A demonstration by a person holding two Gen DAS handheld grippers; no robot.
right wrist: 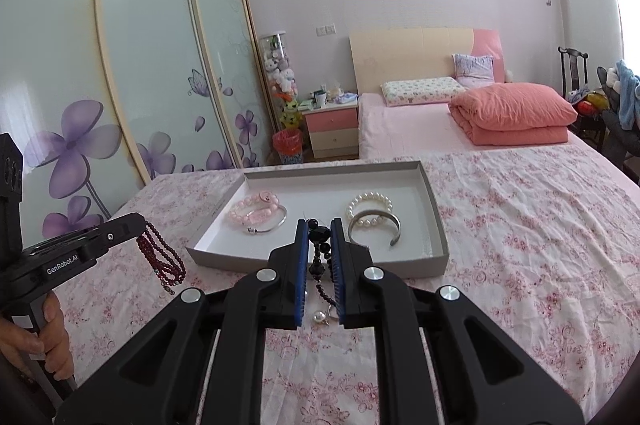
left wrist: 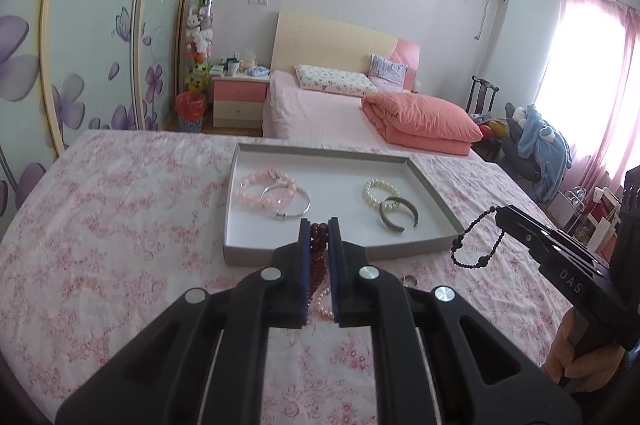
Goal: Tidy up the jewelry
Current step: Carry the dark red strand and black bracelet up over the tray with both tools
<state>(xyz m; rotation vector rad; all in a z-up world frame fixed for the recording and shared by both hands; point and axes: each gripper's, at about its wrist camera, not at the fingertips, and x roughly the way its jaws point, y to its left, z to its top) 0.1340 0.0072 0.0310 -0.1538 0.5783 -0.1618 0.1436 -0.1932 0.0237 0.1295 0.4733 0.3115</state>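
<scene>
Carrying step: left gripper (left wrist: pixel 320 225) clamps red beads (right wrist: pixel 162 259); right gripper (right wrist: pixel 320 225) clamps black beads (left wrist: pixel 476 245). Next: move over tray (left wrist: pixel 434 187), release onto bare floor.

Both grippers: black plastic linkage arms, silver round pivot caps, blue finger pads (left wrist: pixel 306 257). Left gripper (right wrist: pixel 138 225) has white "GenRobot.AI" lettering; right gripper (left wrist: pixel 500 215) is marked "DAS". Bare-skinned hand (right wrist: pixel 48 337) at 8 o'clock.
</scene>
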